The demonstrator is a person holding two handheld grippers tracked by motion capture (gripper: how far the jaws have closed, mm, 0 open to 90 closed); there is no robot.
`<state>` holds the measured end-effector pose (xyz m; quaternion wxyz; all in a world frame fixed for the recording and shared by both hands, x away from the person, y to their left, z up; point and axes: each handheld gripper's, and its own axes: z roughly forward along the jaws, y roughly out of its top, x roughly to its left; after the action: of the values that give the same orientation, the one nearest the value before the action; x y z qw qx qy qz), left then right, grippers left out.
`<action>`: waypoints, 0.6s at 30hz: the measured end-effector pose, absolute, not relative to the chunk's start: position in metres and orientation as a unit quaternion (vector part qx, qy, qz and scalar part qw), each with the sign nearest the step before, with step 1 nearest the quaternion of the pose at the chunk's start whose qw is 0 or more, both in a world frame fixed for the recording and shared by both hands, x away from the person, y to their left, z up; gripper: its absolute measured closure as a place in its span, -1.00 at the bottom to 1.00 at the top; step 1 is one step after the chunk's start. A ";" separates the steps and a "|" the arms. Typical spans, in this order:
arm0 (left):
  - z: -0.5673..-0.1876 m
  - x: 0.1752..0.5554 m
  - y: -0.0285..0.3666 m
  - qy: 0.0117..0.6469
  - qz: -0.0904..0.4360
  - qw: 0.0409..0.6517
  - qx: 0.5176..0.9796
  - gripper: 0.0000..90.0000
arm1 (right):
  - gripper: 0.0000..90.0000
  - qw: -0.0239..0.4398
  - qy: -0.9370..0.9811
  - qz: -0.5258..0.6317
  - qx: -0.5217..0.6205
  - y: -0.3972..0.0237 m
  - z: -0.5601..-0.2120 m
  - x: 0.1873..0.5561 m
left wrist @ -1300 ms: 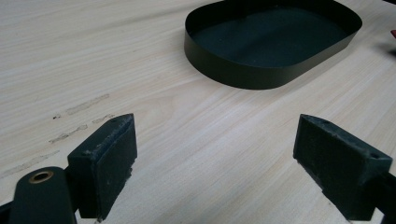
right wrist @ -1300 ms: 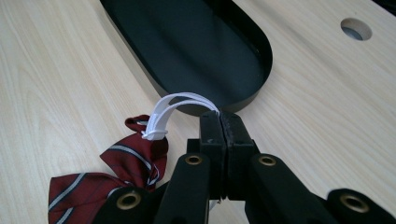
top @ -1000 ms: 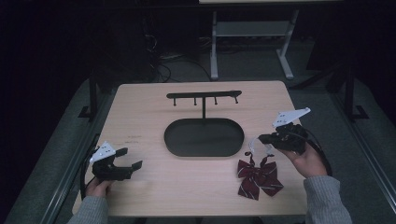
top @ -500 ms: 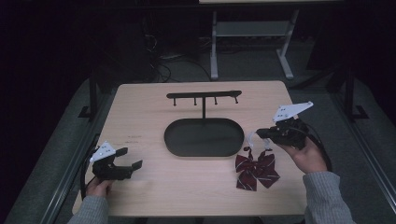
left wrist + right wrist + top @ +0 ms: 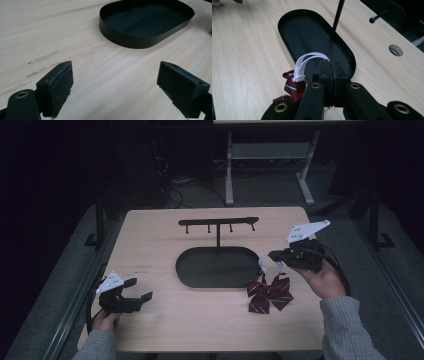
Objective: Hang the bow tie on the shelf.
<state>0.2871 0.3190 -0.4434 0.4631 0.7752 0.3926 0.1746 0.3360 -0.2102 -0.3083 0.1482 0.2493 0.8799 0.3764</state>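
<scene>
Hanging from the right hand-held gripper (image 5: 272, 256) by its white strap (image 5: 305, 63), the bow tie (image 5: 270, 292) sits just below and beside the jaws, at the near right end of the tray (image 5: 190, 275). The jaws are pressed fully together on the strap, whose loop arches up out of the tips in the right gripper view, with the dark red striped cloth bunched under it to the left. In the high view the bow's lower part looks to rest on the tabletop (image 5: 165, 245), though whether it touches I cannot tell.

At the near left of the tabletop, well apart from the bow tie, the left hand-held gripper (image 5: 142, 290) has its jaws spread wide with nothing between them, only bare wood.

The tray, a black oval, holds nothing loose; a thin post rises from its far side and carries a bar (image 5: 220, 222) with small pegs.
</scene>
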 end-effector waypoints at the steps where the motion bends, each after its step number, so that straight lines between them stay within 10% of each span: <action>1: -0.444 0.287 0.319 0.392 0.175 0.464 0.775 -0.71 | 0.97 0.147 0.880 0.376 0.250 -0.209 -0.307 0.337; 18: -0.443 0.287 0.320 0.393 0.174 0.462 0.776 -0.71 | 0.97 0.154 0.883 0.381 0.225 -0.187 -0.288 0.347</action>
<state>0.2867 0.3203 -0.4428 0.4624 0.7757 0.3927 0.1742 0.3467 -0.1869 -0.2875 0.1541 0.2251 0.8833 0.3814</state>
